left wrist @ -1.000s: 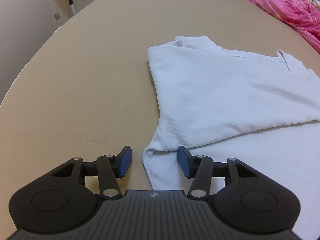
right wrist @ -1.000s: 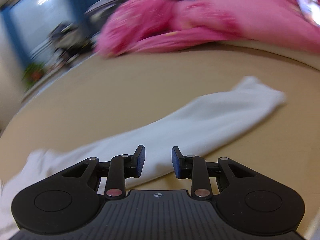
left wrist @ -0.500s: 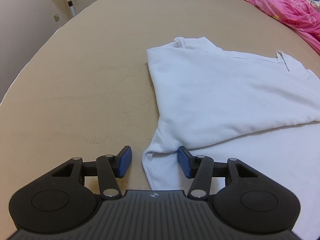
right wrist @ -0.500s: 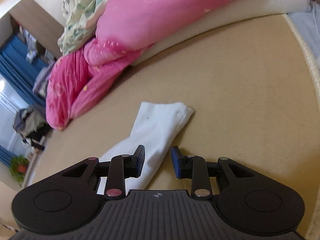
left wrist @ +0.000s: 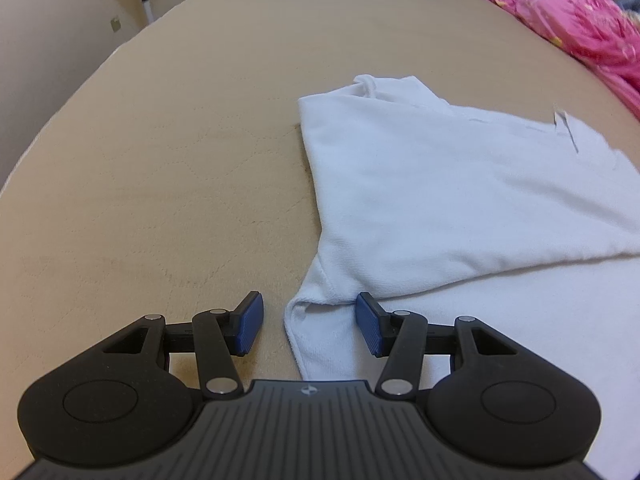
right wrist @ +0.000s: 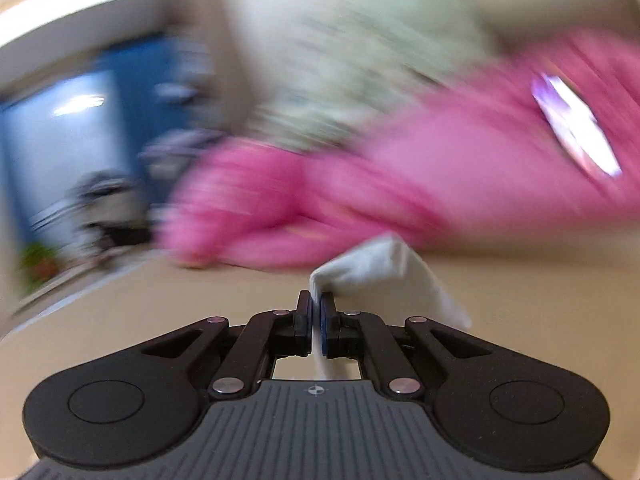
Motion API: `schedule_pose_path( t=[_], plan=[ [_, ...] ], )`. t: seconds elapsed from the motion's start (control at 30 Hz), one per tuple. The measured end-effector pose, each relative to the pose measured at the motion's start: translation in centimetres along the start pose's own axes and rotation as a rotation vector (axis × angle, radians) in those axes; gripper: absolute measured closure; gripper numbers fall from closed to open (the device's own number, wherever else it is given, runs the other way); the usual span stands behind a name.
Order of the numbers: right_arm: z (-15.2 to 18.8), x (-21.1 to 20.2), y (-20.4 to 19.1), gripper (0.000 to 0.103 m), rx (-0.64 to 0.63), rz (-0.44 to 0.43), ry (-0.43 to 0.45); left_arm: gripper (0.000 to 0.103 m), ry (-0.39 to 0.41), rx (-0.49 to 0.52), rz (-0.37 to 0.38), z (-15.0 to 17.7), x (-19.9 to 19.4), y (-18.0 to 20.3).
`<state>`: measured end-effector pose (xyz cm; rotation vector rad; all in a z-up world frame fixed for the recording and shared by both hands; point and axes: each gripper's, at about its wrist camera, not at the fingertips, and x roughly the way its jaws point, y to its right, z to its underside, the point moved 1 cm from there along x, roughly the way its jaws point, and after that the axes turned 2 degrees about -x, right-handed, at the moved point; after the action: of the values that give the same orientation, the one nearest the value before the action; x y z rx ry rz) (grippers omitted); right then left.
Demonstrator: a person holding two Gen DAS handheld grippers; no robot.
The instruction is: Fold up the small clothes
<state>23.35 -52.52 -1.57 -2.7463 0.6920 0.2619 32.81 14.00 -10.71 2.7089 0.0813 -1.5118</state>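
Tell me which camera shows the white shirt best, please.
The left wrist view: the white shirt lies sharp and spread on the bed. The right wrist view is blurred and shows only a small piece of white cloth pinched in the right gripper.

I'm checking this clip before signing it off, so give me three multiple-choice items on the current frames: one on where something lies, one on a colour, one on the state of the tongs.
1. Where does the white garment lie in the left wrist view?
A. On the tan surface, ahead and right of the tongs
B. Draped over the pink bedding
C. On the floor

2. What colour are the pads of the left tongs?
A. Red
B. Blue
C. Green

3. What state are the right tongs in?
A. Wide open, nothing between them
B. Shut on white cloth
C. Out of view

Answers: 1 A, the garment rests flat on the tan surface. 2 B, both pads show blue. 3 B, the jaws have just been closing and now pinch a fold of cloth.
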Motion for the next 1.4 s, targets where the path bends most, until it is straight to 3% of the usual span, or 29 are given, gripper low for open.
schedule_pose_path(
  t=[0.13,0.23,0.3,0.33,0.4,0.43,0.5,0.57,0.7,0.83,0.93,1.03,1.1,1.13,1.2,1.3,1.33,1.4],
  plan=[
    [0.7,-5.7,-17.2,0.100,-0.162,-0.390,0.043,0.047,0.014,-0.087,0.039,-0.6,-1.1,-1.7],
    [4.8,-10.8,-28.5,0.099,-0.227,-0.655,-0.021,0.057,0.048,-0.166,0.053,-1.2,-2.2,-3.6],
    [9.7,-13.0,-34.3,0.096,-0.270,-0.817,-0.178,0.062,0.055,-0.222,0.075,-1.6,-2.7,-4.8],
    [12.9,-13.6,-36.7,0.090,-0.304,-0.889,-0.323,0.069,0.057,-0.244,0.088,-1.7,-2.9,-5.2],
    [18.4,-14.1,-38.9,0.089,-0.372,-0.936,-0.591,0.072,0.063,-0.270,0.108,-2.0,-3.2,-5.9],
    [20.1,-14.5,-39.0,0.089,-0.411,-0.933,-0.667,0.073,0.066,-0.277,0.121,-2.1,-3.3,-6.0],
    [20.6,-15.3,-37.5,0.088,-0.444,-0.934,-0.695,0.077,0.070,-0.292,0.153,-2.4,-3.5,-6.2],
    [18.7,-15.0,-35.0,0.082,-0.449,-0.922,-0.682,0.077,0.074,-0.318,0.205,-2.7,-3.6,-6.2],
    [13.8,-12.5,-28.6,0.077,-0.455,-0.815,-0.647,0.077,0.051,-0.335,0.327,-2.9,-2.8,-5.2],
    [10.6,-10.1,-22.1,0.070,-0.483,-0.663,-0.547,0.077,0.016,-0.340,0.363,-2.6,-1.3,-4.1],
    [10.4,-7.5,-17.5,0.067,-0.379,-0.532,-0.512,0.077,-0.038,-0.332,0.348,-2.2,0.8,-3.1],
    [10.5,-5.3,-15.8,0.067,-0.290,-0.418,-0.513,0.077,-0.023,-0.278,0.319,-2.2,1.4,-2.0],
    [10.1,-4.3,-15.1,0.061,-0.202,-0.405,-0.468,0.102,0.008,-0.219,0.289,-2.4,1.3,-1.0],
    [10.1,-3.6,-14.8,0.060,-0.184,-0.394,-0.479,0.101,0.024,-0.194,0.284,-2.6,1.1,-0.8],
    [10.9,-2.2,-15.0,0.060,-0.161,-0.393,-0.520,0.101,0.091,-0.174,0.260,-2.9,-0.2,-1.0],
    [12.3,-0.6,-15.2,0.061,-0.163,-0.409,-0.581,0.101,0.239,-0.231,0.239,-3.5,-3.7,-3.0],
    [12.8,-0.4,-15.5,0.061,-0.177,-0.392,-0.611,0.101,0.254,-0.231,0.195,-3.6,-4.0,-3.5],
    [14.0,0.3,-15.2,0.057,-0.205,-0.348,-0.753,0.100,0.196,-0.241,0.160,-3.5,-3.0,-4.0]
  ],
)
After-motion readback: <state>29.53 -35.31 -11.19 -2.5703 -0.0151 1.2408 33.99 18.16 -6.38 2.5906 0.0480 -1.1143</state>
